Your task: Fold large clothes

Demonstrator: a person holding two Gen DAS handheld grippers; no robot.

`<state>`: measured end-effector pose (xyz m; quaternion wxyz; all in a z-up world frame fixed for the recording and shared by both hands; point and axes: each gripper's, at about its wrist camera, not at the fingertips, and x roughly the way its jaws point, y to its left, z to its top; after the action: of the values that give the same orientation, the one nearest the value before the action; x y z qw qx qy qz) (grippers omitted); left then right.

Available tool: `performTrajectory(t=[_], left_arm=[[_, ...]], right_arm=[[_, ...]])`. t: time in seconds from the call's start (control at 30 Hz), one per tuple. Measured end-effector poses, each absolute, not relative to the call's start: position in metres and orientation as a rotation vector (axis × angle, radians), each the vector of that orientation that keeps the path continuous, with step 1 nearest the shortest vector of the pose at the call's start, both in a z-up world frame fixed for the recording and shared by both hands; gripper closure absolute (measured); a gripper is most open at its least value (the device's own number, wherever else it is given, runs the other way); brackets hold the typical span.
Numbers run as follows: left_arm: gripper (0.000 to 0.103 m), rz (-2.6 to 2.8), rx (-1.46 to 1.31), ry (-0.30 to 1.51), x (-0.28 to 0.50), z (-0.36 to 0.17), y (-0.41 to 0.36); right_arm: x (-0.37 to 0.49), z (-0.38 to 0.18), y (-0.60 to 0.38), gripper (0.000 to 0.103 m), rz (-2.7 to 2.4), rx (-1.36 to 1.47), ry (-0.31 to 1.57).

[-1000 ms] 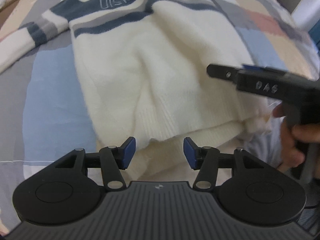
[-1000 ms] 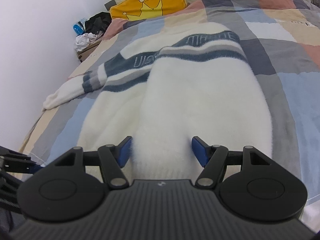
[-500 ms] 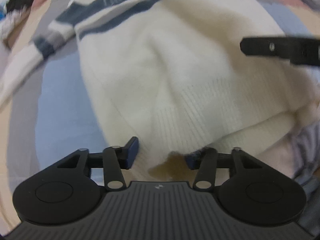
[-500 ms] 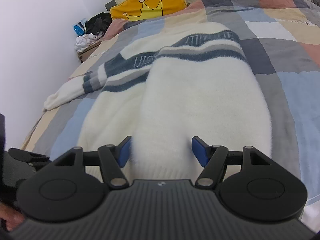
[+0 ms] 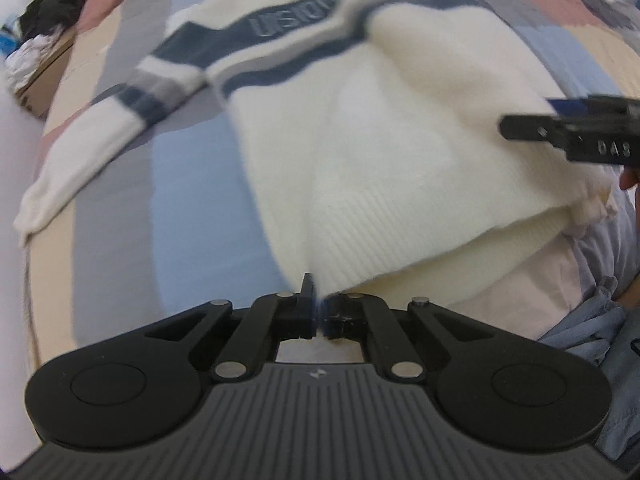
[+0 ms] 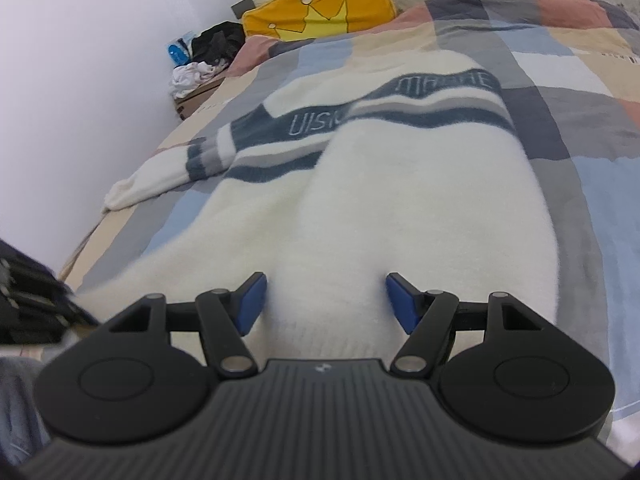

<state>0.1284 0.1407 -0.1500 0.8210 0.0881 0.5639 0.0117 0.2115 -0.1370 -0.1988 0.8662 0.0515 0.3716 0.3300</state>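
A cream knit sweater (image 5: 380, 152) with navy and grey chest stripes lies on the bed, its right half folded over the middle. One sleeve (image 5: 100, 152) stretches out to the left. My left gripper (image 5: 320, 312) is shut on the near left corner of the ribbed hem, and the cloth rises toward it. My right gripper (image 6: 324, 300) is open, its blue pads (image 6: 250, 300) on either side of the folded part's near end (image 6: 328, 312) without pressing it. In the left wrist view it shows as a dark bar at the right edge.
The patchwork bed cover (image 6: 580, 200) lies under the sweater. A yellow crown cushion (image 6: 320, 12) sits at the head of the bed. Dark and white clothes (image 6: 208, 56) are piled on a box by the white wall (image 6: 80, 80). A hand (image 5: 630, 176) holds the right gripper.
My left gripper's jaws closed onto the hem corner and the hand drew back and up, lifting the cloth. The right gripper stayed in place, open.
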Motion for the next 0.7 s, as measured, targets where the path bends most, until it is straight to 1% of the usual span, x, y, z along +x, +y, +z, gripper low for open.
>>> performTrajectory(t=[0.13,0.43,0.53,0.63,0.7], left_arm=[[0.1,0.066,0.192,1.222,0.119,-0.145,0.159],[0.1,0.152,0.106,1.382,0.133,-0.193,0.161],[0.1,0.177,0.05,1.406,0.135,-0.203,0.158],[0.099,0.165,0.058,1.4,0.134,-0.203,0.149],[0.093,0.152,0.046,1.398,0.132,-0.2,0.148]], right_arm=[[0.207,-0.199,-0.134,0.034,0.714,0.092,0.782],[0.207,-0.216,-0.119,0.035,0.705,-0.011,0.835],[0.21,-0.219,-0.119,0.035,0.7,-0.003,0.849],[0.211,-0.215,-0.124,0.035,0.704,0.033,0.852],[0.214,-0.213,-0.13,0.035,0.709,0.072,0.858]])
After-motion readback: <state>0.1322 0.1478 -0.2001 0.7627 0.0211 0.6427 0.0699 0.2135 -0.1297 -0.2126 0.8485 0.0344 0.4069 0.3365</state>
